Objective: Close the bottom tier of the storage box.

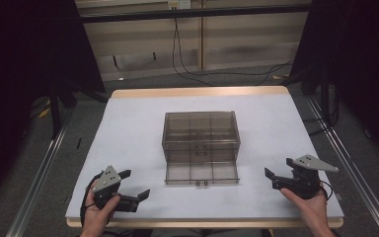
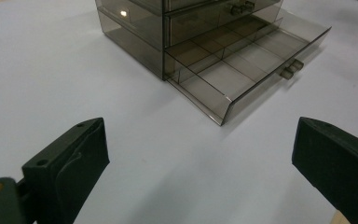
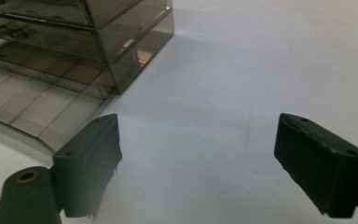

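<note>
A smoky clear plastic drawer cabinet (image 1: pixel 201 131) stands in the middle of the white table (image 1: pixel 133 123). Its bottom drawer (image 1: pixel 202 173) is pulled out toward me, split into compartments that look empty, with a small handle (image 1: pixel 202 183) at the front. My left gripper (image 1: pixel 134 183) is open near the front left, apart from the drawer. My right gripper (image 1: pixel 278 168) is open at the front right. The left gripper view has the drawer (image 2: pixel 242 70) ahead between wide jaws. The right gripper view has the cabinet (image 3: pixel 74 37) at upper left.
The table has a wooden edge (image 1: pixel 197 91) at the back. Metal rails (image 1: pixel 39 168) run along both sides on the floor. Cables (image 1: pixel 202 74) lie on the floor behind the table. Dark curtains hang at left and right.
</note>
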`<state>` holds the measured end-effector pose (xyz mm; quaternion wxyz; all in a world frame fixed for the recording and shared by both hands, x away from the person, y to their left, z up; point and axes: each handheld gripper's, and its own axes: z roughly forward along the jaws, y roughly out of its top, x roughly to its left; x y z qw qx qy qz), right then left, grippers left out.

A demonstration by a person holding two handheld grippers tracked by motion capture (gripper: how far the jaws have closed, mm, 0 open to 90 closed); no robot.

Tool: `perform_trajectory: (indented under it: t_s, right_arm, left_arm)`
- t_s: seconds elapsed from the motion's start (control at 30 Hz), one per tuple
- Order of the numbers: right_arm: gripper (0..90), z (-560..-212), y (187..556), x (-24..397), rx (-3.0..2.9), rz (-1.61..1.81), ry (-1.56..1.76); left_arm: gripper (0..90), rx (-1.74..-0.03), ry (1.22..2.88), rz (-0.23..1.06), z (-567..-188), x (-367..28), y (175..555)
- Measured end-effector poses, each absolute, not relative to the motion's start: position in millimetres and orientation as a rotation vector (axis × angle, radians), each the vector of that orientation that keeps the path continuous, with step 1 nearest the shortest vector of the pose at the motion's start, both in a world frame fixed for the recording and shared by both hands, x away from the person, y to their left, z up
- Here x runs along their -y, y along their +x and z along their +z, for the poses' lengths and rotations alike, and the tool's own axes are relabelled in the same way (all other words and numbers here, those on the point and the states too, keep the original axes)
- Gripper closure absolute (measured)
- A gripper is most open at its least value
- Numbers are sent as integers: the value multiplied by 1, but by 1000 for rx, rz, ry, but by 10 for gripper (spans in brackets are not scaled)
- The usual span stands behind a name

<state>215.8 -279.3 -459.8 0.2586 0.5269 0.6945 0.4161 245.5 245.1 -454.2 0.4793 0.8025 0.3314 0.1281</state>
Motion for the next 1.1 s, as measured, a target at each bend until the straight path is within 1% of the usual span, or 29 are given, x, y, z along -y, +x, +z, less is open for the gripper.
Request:
perform_trajectory:
  t_s: [0.17,0.33,0.4,0.6,0.67,1.1]
  right_arm:
    - [180,-461,216,271,-1926,1183,1445]
    - [234,-460,214,268,-1945,1191,1417]
    - [239,-459,213,269,-1940,1181,1435]
    - [265,-457,212,272,-1921,1214,1455]
    - [272,-457,212,272,-1930,1217,1457]
    - [289,-458,213,269,-1988,1215,1422]
  left_arm:
    - [40,-811,1963,328,-455,-244,248]
    - [41,-798,1969,340,-455,-242,247]
    - [42,-796,1968,328,-455,-240,247]
    - [62,-741,2008,367,-452,-231,245]
    - [72,-736,2012,358,-452,-227,244]
    - [64,-672,2059,323,-452,-205,239]
